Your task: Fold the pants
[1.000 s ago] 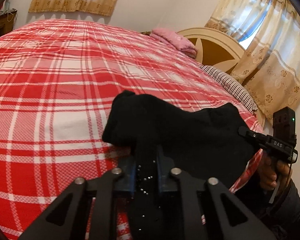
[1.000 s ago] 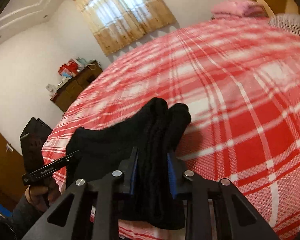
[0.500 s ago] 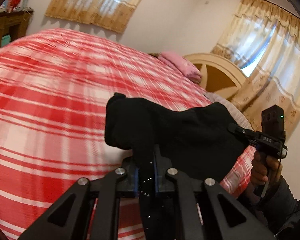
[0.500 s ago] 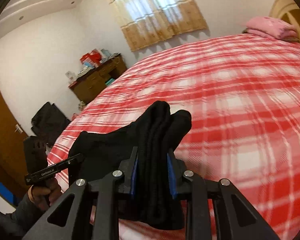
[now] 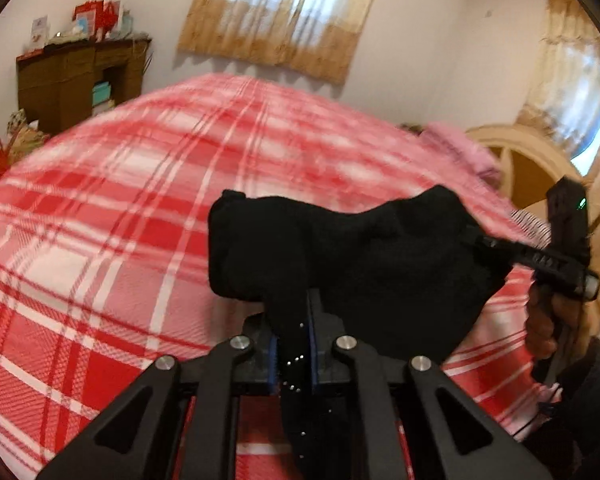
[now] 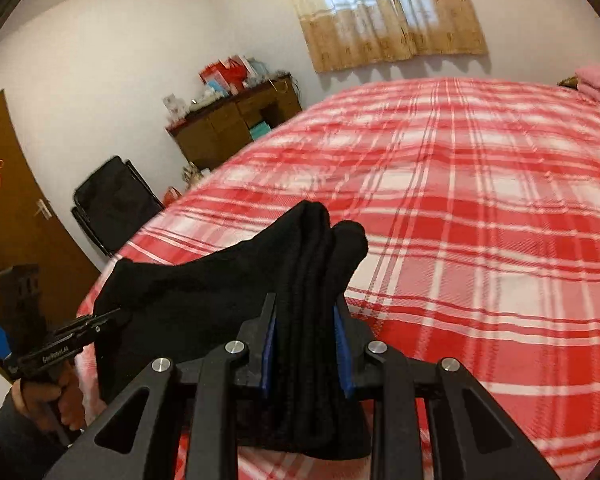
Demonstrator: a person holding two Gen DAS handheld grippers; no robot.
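The black pants (image 5: 364,264) hang stretched between my two grippers above the near edge of the red plaid bed (image 5: 148,216). My left gripper (image 5: 293,344) is shut on one bunched end of the pants. My right gripper (image 6: 305,340) is shut on the other end, a thick fold of the black pants (image 6: 228,296) that pokes up past the fingers. The right gripper also shows at the right of the left wrist view (image 5: 476,240), and the left gripper shows at the lower left of the right wrist view (image 6: 112,314). The lower part of the pants is hidden.
The bed fills the space ahead. Folded pink bedding (image 6: 598,86) lies at its far end by a wooden headboard (image 5: 540,168). A brown cabinet (image 6: 236,124) with clutter stands by the wall. A black chair (image 6: 116,200) and a brown door (image 6: 16,216) are left of the bed.
Both grippers have risen and tilted up with the pants, so more wall, curtain and cabinet now show. The pants stay clamped in both.
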